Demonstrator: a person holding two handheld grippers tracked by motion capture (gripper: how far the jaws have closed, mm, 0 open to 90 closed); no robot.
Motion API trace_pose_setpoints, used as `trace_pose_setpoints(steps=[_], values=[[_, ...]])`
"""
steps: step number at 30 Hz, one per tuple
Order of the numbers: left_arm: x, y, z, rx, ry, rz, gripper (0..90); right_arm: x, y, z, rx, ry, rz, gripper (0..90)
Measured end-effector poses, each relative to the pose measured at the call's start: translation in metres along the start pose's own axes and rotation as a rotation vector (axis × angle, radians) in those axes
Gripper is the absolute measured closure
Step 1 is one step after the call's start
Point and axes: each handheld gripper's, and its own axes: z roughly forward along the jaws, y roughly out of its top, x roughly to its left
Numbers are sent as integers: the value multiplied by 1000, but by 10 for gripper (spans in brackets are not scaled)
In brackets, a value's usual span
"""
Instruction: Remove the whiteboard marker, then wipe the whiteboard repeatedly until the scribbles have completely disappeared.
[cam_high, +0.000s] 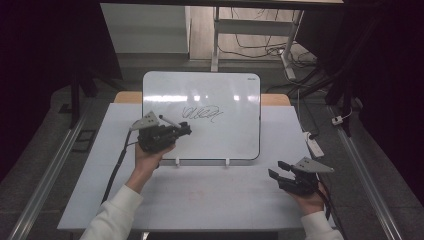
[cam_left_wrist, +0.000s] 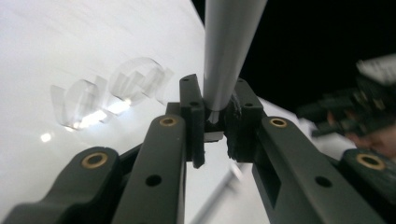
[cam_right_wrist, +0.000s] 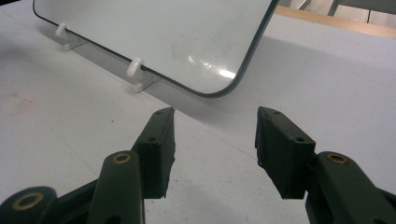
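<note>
I have the marker (cam_high: 168, 121) pinched in my left gripper (cam_high: 186, 131), jaws pressed tight on its grey barrel, and I hold it over the lower left part of the whiteboard (cam_high: 235, 135), just below and left of the scribble (cam_high: 202, 113) in the board's middle. The board leans on 2 small white feet (cam_high: 227, 162) on the tabletop (cam_high: 210, 200). My right gripper (cam_high: 278, 173) sits low over the tabletop beyond the board's right corner, jaws spread and nothing between them.

I judge the step in hand to be the writing itself, or its end: the scribble stands on the board and the pen is off to its side. Whether the tip touches the surface I cannot tell. The next move calls for either bringing the tip back to the board at a steady angle, or handing the pen across to the free right gripper to cap or set down.

The left gripper view shows the barrel (cam_left_wrist: 229, 51) seated between the pads (cam_left_wrist: 194, 121), which the high view blurs. The right gripper view gives the board's rounded corner (cam_right_wrist: 224, 88) and 1 foot (cam_right_wrist: 135, 70) close up.
</note>
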Motion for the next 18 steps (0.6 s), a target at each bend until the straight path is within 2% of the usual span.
trace_pose_setpoints(steps=[1,4,9,13,18], values=[[5,2,-1,-17,13,-9,780,0,0,0,-1,0,1,476],[26,11,-1,-56,88,-19,780,0,0,1,4,3,-8,476],[50,16,10,-56,175,-3,780,1,0,4,20,6,-27,476],[61,13,27,-31,227,26,780,2,0,6,29,9,-34,476],[64,8,44,0,263,43,781,3,-1,8,42,9,-46,474]])
